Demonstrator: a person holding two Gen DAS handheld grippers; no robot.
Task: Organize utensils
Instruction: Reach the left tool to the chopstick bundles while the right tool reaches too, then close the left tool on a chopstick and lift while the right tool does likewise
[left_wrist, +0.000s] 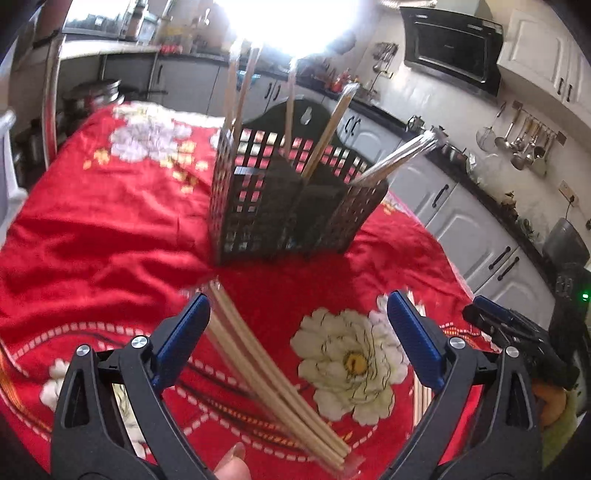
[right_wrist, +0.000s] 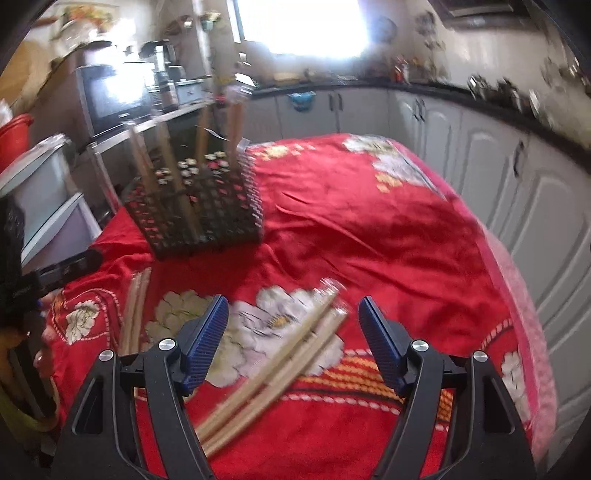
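A black lattice utensil holder (left_wrist: 288, 206) stands on the red flowered tablecloth (left_wrist: 92, 229) with several chopstick bundles upright in it; it also shows in the right wrist view (right_wrist: 199, 210). My left gripper (left_wrist: 297, 321) is open above a bundle of wooden chopsticks (left_wrist: 273, 391) lying on the cloth between its fingers. My right gripper (right_wrist: 293, 339) is open above another bundle of chopsticks (right_wrist: 273, 365) lying on the cloth. A further bundle (right_wrist: 135, 310) lies to the left of it. The right gripper also shows at the right in the left wrist view (left_wrist: 517, 332).
White kitchen cabinets with a dark countertop (right_wrist: 480, 147) run along the right and back. Ladles hang on the wall (left_wrist: 524, 140). An oven (right_wrist: 114, 96) and drawers (right_wrist: 48, 199) stand at the left. The cloth (right_wrist: 369, 229) lies bare right of the holder.
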